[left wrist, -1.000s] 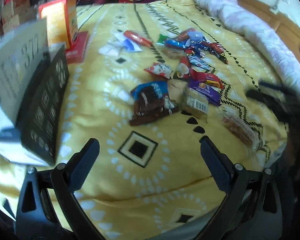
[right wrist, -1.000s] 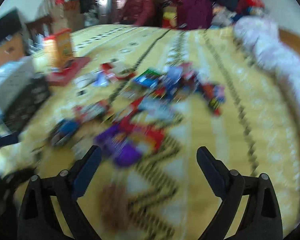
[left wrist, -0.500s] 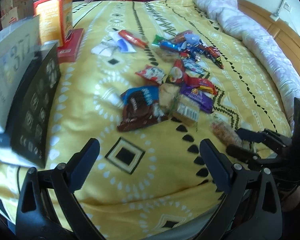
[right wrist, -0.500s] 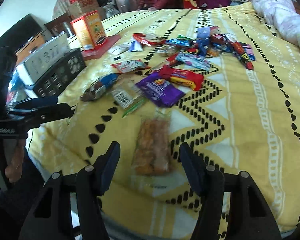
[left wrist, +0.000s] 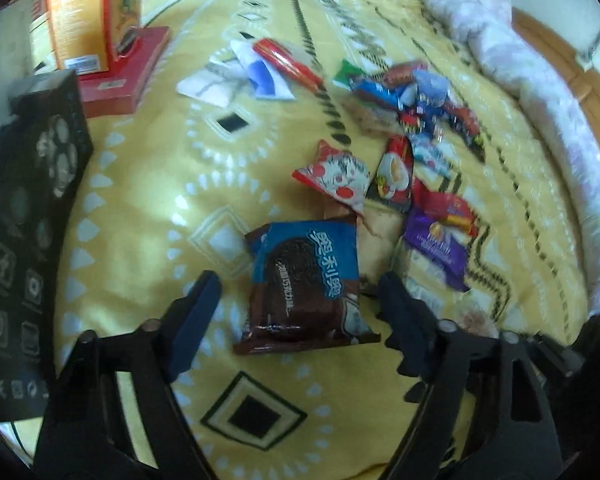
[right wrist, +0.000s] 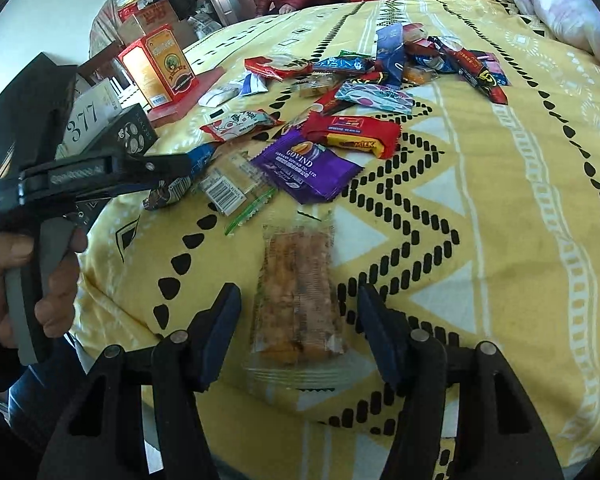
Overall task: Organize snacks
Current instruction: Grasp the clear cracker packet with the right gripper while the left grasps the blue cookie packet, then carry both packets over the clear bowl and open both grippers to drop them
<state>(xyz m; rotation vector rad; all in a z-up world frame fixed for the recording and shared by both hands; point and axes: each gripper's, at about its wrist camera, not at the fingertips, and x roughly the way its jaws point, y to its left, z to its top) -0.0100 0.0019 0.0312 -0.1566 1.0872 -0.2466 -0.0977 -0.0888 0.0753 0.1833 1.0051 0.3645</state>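
- Snacks lie scattered on the yellow bedspread (right wrist: 520, 184), most of them heaped ahead of both claws.
- Left claw (left wrist: 296, 300) straddles a blue-and-brown cookie packet (left wrist: 304, 280); its jaws have just been closing, the packet lies between them, and a gap shows on each side, so no grip yet.
- Right claw (right wrist: 296, 316) straddles a clear-wrapped orange snack bar (right wrist: 298, 292); its jaws have also just narrowed, half open, with the pads not touching the wrapper.
- Both packs look light and crinkly. The film is probably slippery, and the contents seem brittle, so a gentle squeeze seems wise.
- Best hold, by this reading, is across the filled middle of each pack, not the flat sealed ends, which would likely fold and slip.
- Purple pouch (right wrist: 306, 168) and red milk bar (right wrist: 352, 136) lie just beyond the right claw.
- Black box (left wrist: 28, 240) stands to the left of the left claw.
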